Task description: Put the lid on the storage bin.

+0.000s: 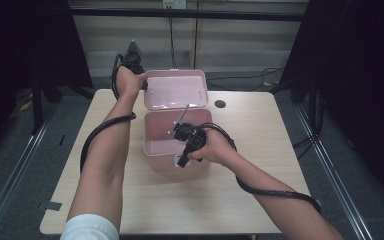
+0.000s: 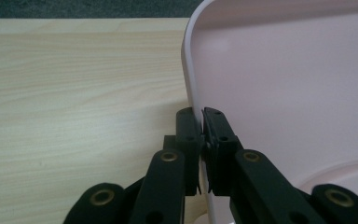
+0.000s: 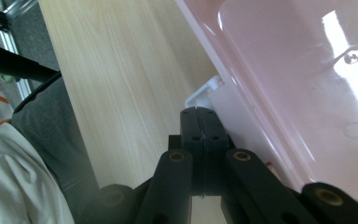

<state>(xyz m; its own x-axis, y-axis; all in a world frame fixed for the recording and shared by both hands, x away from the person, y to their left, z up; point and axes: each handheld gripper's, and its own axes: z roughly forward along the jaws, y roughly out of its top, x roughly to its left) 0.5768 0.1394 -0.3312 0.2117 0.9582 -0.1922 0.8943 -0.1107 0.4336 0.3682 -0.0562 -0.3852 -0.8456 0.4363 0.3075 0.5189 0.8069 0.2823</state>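
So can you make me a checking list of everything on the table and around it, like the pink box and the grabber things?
Surface: pale wooden table, with a small dark round hole near its far edge.
Job's things: pink box, open; its pink lid is raised at the back. White latch on the box's front.
Clutter: nothing seen.
Grippers: left gripper is shut on the lid's rim. Right gripper is shut, its jaws pressed together, tips next to the latch.
Cables: a black cable trails by each forearm; more cables lie on the floor behind the table.
Surroundings: grey floor, dark curtains, metal rails at both sides.
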